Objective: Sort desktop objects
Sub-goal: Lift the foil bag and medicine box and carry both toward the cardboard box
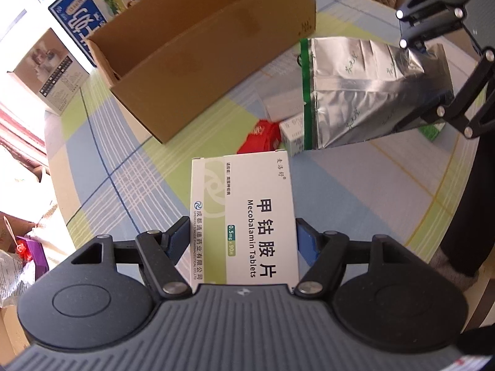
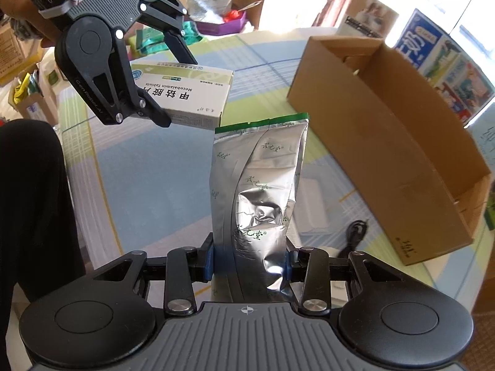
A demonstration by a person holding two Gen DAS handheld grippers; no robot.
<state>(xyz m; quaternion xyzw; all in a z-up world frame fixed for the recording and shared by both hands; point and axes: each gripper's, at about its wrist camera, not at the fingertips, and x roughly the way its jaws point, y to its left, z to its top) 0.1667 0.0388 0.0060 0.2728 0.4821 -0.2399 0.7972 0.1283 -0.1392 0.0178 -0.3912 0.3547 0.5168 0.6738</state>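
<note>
My left gripper [image 1: 243,238] is shut on a white and green Mecobalamin tablet box [image 1: 244,213] and holds it above the table; the box also shows in the right wrist view [image 2: 185,92], with the left gripper [image 2: 173,89] around it. My right gripper [image 2: 249,262] is shut on a silver foil pouch [image 2: 263,185] with a green top edge, held above the table. The pouch also shows in the left wrist view [image 1: 371,92], with the right gripper [image 1: 433,77] at its far end. An open cardboard box [image 1: 201,46] stands ahead; it also shows in the right wrist view [image 2: 386,142].
A red packet [image 1: 263,136] and a small white box [image 1: 292,137] lie on the chequered tablecloth [image 1: 123,170] under the pouch. Milk cartons [image 1: 80,21] stand behind the cardboard box. A white flat box [image 2: 312,207] and a black cable [image 2: 355,235] lie below the right gripper.
</note>
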